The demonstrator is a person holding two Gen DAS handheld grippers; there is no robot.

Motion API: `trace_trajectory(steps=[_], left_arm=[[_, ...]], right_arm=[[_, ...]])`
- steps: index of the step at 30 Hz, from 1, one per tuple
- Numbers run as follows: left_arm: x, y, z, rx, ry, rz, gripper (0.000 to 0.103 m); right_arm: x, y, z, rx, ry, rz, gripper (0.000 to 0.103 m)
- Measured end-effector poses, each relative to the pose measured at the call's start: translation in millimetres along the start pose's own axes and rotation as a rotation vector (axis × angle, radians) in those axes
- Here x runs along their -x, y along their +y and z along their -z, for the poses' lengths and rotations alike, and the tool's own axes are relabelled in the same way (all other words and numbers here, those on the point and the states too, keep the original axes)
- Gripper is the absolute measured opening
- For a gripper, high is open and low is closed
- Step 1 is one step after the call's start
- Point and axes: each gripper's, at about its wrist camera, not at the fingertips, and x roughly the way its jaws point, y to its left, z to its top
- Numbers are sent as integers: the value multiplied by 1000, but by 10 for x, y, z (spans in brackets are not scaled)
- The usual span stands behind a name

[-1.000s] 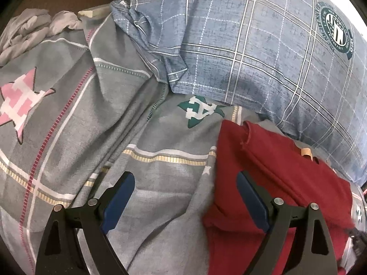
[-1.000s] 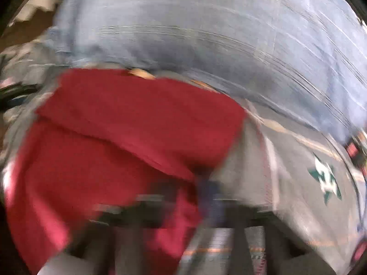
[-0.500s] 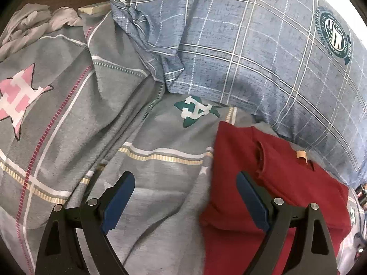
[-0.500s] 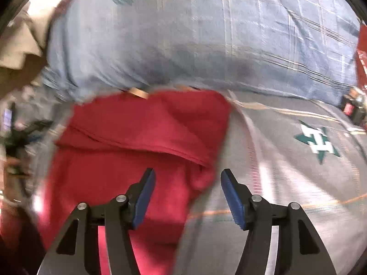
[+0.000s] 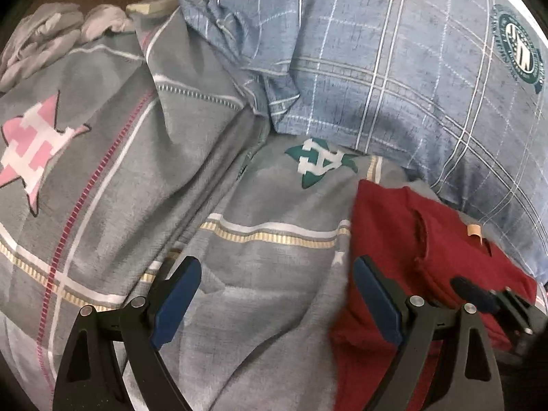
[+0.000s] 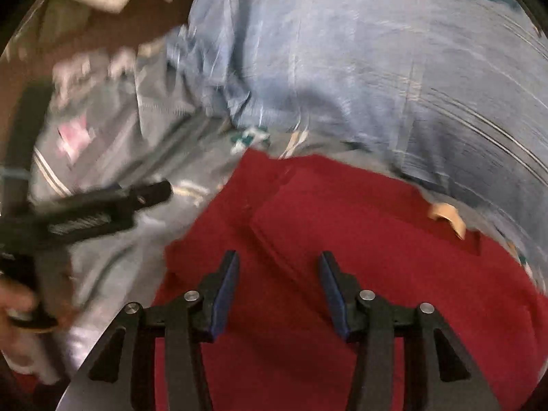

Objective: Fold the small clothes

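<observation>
Left gripper (image 5: 274,294): jaws wide apart over the grey bedsheet (image 5: 144,178), holding nothing. Right gripper (image 6: 279,287): half open, jaws just been closing, empty above the red garment (image 6: 359,246). Tan label (image 6: 445,217) at its collar, unreadable. Partly folded, lying beside the blue pillow (image 5: 394,68).

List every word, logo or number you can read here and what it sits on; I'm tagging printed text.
Round green badge on the blue plaid pillow: ring lettering too small to read.
Green star on the grey bedsheet: white emblem, perhaps "H", unsure.
Pink star: the same.
Tan tag on the red garment: blank.
</observation>
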Motion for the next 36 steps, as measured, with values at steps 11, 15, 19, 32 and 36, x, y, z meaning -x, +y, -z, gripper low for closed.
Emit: trace_trajectory(steps=[11,15,19,32,36], left_arm=[[263,-41,-50,20,-92,140,91],[186,-133,31,-19,-52,201,90],[153,-276,108,-70,-44,235,90],[-290,-659,400,-241,42,68,92],[-301,-654,400,-237,39,69,92]], right_arm=[[316,-299,71,-246,-74,-215,10],[104,-92,200,-223,25,-247,22],[587,-499,431,-318,-52,-226,41],[1249,-1639,1417,-386,64,256,41],[1478,-1712,1322,-428,-37,234,63]])
